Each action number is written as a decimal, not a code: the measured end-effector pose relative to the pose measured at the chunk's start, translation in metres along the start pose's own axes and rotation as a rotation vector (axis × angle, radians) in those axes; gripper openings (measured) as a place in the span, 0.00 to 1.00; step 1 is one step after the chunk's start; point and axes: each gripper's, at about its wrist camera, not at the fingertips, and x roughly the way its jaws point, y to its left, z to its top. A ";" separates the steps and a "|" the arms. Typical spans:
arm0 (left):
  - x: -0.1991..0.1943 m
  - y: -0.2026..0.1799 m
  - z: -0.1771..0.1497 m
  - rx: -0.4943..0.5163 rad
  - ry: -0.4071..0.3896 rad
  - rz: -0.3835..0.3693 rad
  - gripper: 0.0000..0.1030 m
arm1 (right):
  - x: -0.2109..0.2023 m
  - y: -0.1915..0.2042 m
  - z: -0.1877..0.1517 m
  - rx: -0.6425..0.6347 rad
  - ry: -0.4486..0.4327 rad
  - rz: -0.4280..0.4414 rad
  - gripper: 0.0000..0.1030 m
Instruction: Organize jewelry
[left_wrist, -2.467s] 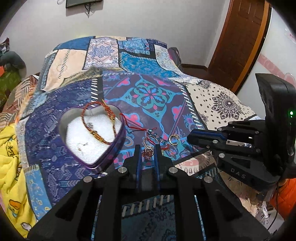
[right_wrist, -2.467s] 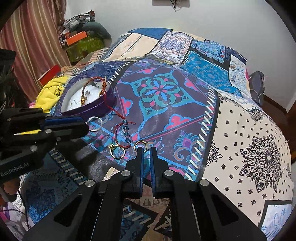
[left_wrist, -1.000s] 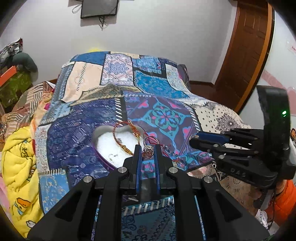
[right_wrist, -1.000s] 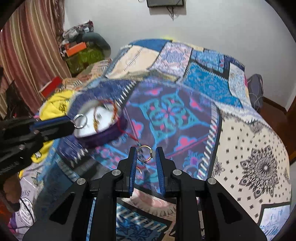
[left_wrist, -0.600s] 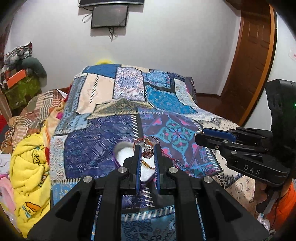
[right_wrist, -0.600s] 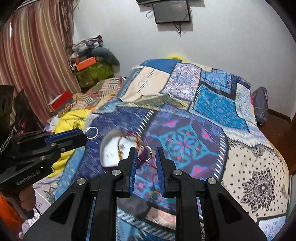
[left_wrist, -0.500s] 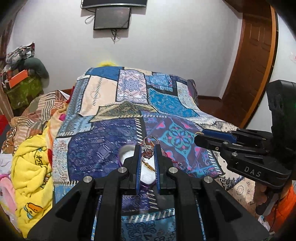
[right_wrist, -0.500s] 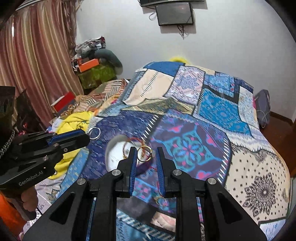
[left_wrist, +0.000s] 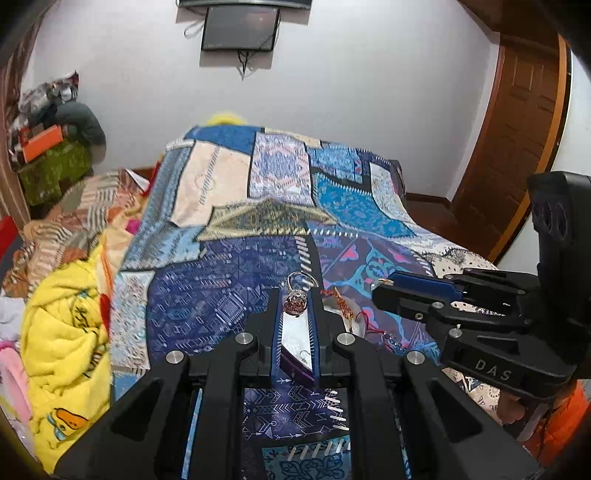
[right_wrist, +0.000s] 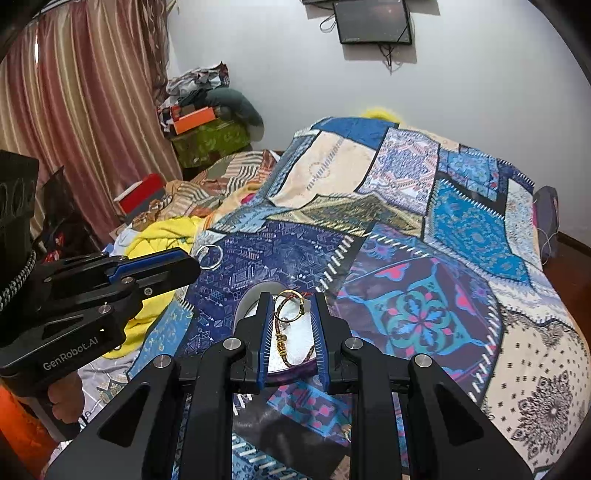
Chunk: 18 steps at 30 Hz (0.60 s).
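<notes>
Patchwork bedspread (right_wrist: 436, 321); heart tin (right_wrist: 295, 328) beneath; left gripper (left_wrist: 295, 301) jaws clamp gemstone ring (left_wrist: 295, 304), right gripper (right_wrist: 290, 306) jaws clamp gold ring (right_wrist: 291, 306).

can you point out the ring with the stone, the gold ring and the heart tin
ring with the stone (left_wrist: 295, 305): left wrist view, on the reddish stone between the fingers
gold ring (right_wrist: 291, 306): right wrist view, on the band's left side between the fingers
heart tin (right_wrist: 295, 369): right wrist view, on its purple near wall
</notes>
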 end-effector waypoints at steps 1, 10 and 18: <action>0.005 0.002 -0.001 -0.008 0.013 -0.009 0.11 | 0.006 0.000 -0.001 0.000 0.014 0.002 0.18; 0.043 0.013 -0.011 -0.051 0.115 -0.068 0.11 | 0.037 -0.002 -0.011 -0.003 0.093 0.005 0.18; 0.057 0.010 -0.010 -0.028 0.140 -0.066 0.11 | 0.049 -0.006 -0.014 -0.014 0.124 -0.008 0.18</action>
